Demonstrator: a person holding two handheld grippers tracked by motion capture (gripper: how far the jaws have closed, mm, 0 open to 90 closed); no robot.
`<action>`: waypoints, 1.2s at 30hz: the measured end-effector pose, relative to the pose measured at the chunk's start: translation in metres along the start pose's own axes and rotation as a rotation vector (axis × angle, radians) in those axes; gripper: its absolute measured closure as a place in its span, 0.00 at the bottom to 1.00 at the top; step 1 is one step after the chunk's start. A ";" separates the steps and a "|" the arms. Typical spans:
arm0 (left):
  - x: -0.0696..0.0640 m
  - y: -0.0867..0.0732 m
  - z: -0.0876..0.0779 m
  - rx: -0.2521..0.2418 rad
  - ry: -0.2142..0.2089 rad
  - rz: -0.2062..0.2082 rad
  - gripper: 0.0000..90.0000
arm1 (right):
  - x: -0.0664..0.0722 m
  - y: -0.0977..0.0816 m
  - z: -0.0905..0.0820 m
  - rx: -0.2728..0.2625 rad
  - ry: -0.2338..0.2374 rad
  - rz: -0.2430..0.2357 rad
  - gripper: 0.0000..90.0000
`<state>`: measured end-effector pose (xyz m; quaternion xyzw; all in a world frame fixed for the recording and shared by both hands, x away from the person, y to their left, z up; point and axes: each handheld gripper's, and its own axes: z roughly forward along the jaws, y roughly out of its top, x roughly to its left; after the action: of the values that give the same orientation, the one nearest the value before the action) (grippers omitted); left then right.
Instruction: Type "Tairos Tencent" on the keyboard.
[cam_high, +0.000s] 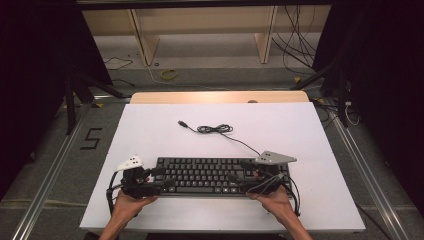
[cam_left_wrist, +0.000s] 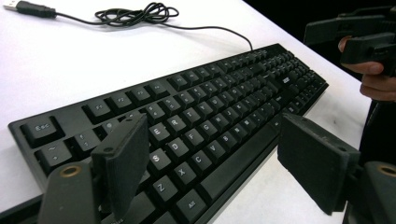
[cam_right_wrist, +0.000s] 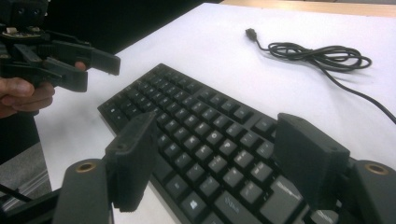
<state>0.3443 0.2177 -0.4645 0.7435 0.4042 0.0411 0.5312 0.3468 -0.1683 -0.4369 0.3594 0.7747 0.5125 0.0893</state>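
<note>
Left claw (cam_high: 162, 177), a black two-jaw gripper w/ grey three-cornered plate, hung released over the left end of the black plastic full-size keyboard (cam_high: 210, 175); in the left gripper view its jaws stood wide apart, one above the Tab/Caps keys, the other past the front edge, nothing between them. Right claw (cam_high: 245, 176), same build, was likewise released at the right end; in the right gripper view its jaws straddled the front-right corner keys w/o visibly touching them.

Keyboard lay flat on the white rectangular table sheet (cam_high: 150, 130), near the person's edge, long side parallel to it. Its thin black cable w/ USB plug (cam_high: 212, 129) ran from the back right corner to a loose coil farther up the sheet, plug end free.

Step in hand, as judged: taking hold of the keyboard at both ends. To do it well: seat each jaw pair across the casing edge, not on keycaps; close both sides evenly; keep the body level on the lift; leave slack for the trailing cable so the coil doesn't snag.

Count: keyboard ×1; cable ×1 (one coil, one plug); grippers ×2; hands ×2, left hand (cam_high: 127, 202) and right hand (cam_high: 272, 200); white sheet ×1.
</note>
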 end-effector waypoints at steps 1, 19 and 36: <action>0.000 0.000 0.000 0.000 0.000 0.000 0.27 | 0.001 0.002 0.003 0.004 0.000 -0.001 0.36; 0.009 -0.003 -0.004 0.088 0.098 -0.046 0.52 | 0.018 0.021 0.061 0.124 0.021 -0.022 0.66; 0.012 -0.006 -0.002 0.199 0.177 0.001 0.98 | 0.032 0.028 0.111 0.218 0.047 -0.056 1.00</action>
<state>0.3485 0.2275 -0.4731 0.7864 0.4510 0.0665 0.4168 0.3933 -0.0604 -0.4561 0.3330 0.8376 0.4306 0.0459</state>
